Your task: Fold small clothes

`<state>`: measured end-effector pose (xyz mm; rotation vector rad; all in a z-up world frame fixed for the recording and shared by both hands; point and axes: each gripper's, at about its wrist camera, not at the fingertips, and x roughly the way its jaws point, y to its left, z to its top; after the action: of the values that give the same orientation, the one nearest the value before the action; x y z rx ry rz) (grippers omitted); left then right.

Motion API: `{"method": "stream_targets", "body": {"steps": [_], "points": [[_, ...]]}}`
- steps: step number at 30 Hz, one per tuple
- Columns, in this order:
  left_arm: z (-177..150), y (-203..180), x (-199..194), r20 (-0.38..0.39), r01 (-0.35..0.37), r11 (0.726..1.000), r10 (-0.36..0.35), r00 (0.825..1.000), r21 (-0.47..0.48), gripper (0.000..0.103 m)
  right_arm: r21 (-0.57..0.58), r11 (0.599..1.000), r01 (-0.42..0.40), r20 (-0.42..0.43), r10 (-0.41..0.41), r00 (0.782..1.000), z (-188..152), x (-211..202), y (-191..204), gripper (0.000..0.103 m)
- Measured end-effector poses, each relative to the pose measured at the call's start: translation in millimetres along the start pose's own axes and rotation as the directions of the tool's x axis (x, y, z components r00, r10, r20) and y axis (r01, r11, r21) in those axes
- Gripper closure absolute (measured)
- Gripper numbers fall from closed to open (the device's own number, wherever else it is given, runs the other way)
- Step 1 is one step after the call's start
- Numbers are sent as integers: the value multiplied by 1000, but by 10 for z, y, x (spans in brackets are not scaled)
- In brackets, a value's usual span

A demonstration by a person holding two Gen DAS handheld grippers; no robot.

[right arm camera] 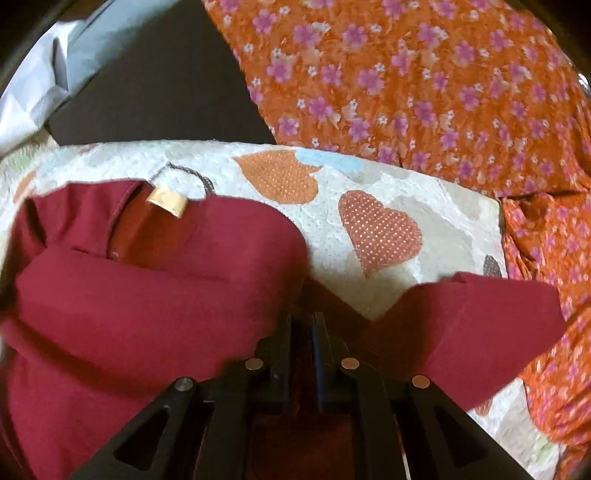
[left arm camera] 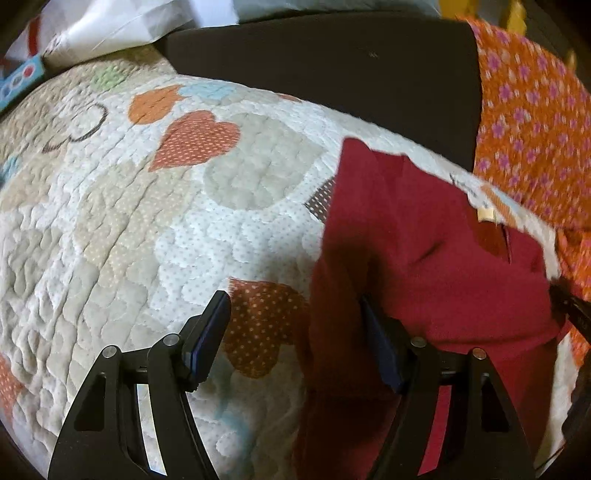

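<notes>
A dark red garment [left arm camera: 424, 258] lies on a quilt with heart patches [left arm camera: 147, 221], its beige neck label [left arm camera: 485, 214] towards the far side. My left gripper [left arm camera: 293, 299] is open just above it: one finger is over the quilt, the other over the red cloth, and the garment's left edge runs between them. In the right wrist view the red garment [right arm camera: 147, 295] bulges up on the left with its label [right arm camera: 166, 201] showing. My right gripper [right arm camera: 303, 317] is shut on a fold of it, and a flap of red cloth spreads to the right of the fingers.
An orange cloth with purple flowers [left arm camera: 535, 110] [right arm camera: 406, 74] lies along the quilt's [right arm camera: 369, 173] right and far side. A dark flat surface [left arm camera: 332, 62] lies beyond the quilt, with a white bag [left arm camera: 110, 26] at the far left.
</notes>
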<state>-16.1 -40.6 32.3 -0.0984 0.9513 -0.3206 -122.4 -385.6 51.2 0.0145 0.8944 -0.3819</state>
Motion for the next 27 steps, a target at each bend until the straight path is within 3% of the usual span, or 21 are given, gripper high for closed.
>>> {"method": "stream_targets", "body": {"steps": [1,3,4,5,6,8,10,11,16,18,19,20,21,24,27], "points": [[7,29,-31,7,3,1000,-3,1000,-13,31,5,1000,-4,23,4,1000,24,-94,6,91],[12,49,-100,33,0,1000,1,999,-22,31,-6,997,-81,121,81,989,177,-396,127,76],[16,63,-140,48,-1,1000,2,999,-29,31,-18,993,-120,148,122,981,237,-466,209,56],[16,77,-166,60,0,999,2,998,-36,31,-49,978,-204,181,210,961,327,-551,377,42],[17,100,-214,77,2,999,2,997,-49,31,-78,958,-277,194,287,938,382,-582,512,40],[16,172,-296,109,-9,997,18,994,-79,31,-152,872,-465,157,486,860,522,-538,939,40],[21,298,-365,134,-22,990,40,990,-138,31,-223,803,-553,81,581,810,616,-400,1420,40],[25,352,-379,137,-27,987,49,989,-160,31,-259,790,-556,58,587,808,637,-331,1594,40],[28,559,-328,115,-42,967,73,991,-250,31,-369,779,-507,-61,524,849,680,154,2263,40],[30,587,-285,98,-37,967,64,993,-252,31,-348,772,-531,-102,532,840,661,339,2328,55],[31,585,-267,94,-35,968,60,994,-247,31,-338,753,-564,-135,554,821,668,402,2375,75],[35,574,-260,95,-33,970,57,994,-240,31,-352,745,-567,-148,554,819,654,405,2423,92],[39,567,-263,99,-31,972,55,994,-233,31,-391,747,-538,-130,534,835,647,367,2460,98],[47,530,-295,127,-29,976,58,990,-218,31,-433,737,-519,-88,539,838,691,227,2506,100],[52,511,-304,144,-41,977,72,987,-207,31,-437,785,-440,13,495,869,860,135,2544,100]]}}
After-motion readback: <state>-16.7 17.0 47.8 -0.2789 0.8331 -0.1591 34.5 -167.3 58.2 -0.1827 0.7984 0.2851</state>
